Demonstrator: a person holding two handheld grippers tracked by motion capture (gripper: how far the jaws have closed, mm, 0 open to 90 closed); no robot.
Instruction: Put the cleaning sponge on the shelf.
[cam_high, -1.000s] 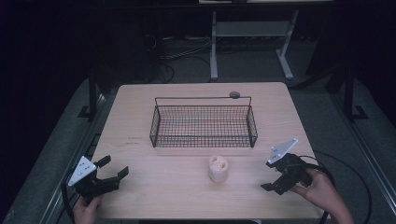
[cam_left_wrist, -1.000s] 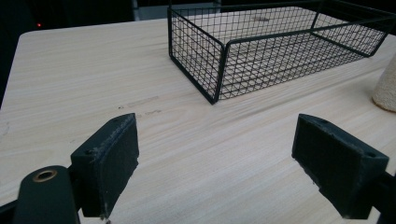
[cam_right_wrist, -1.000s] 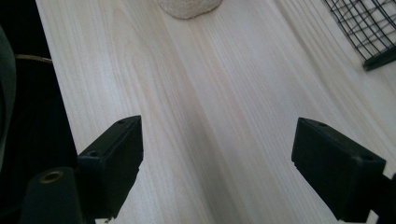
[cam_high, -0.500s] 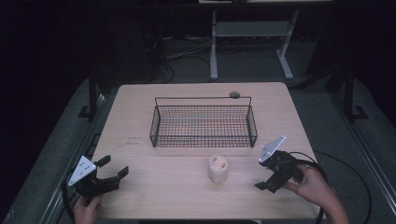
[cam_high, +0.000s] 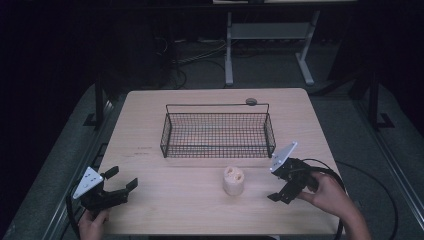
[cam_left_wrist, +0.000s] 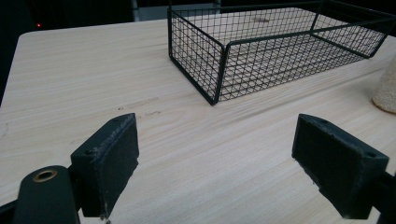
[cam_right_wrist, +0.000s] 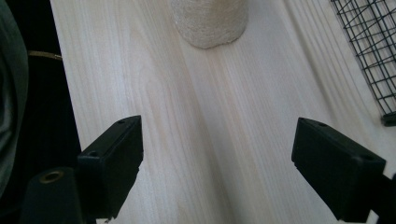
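Observation:
A black wire basket (cam_high: 217, 131) stands at the table's middle, seemingly with nothing in it. A small cream, rough-textured cylinder (cam_high: 233, 180) stands upright in front of it. My right gripper (cam_high: 275, 181) is open, a short way right of the cylinder, jaws pointing toward it; the cylinder's base (cam_right_wrist: 210, 21) sits ahead of the wide-apart jaws in the right gripper view. My left gripper (cam_high: 121, 179) rests open at the front left corner, aimed at the basket (cam_left_wrist: 261, 51); the cylinder's edge (cam_left_wrist: 386, 86) shows at far right.
A small dark round object (cam_high: 251, 101) lies on the table behind the basket. The light wooden table (cam_high: 150, 115) has bare room left of the basket. Table legs and cables sit on the dark floor beyond the far edge.
My right gripper has moved left and slightly forward toward the cylinder. The left gripper has stayed where it was.

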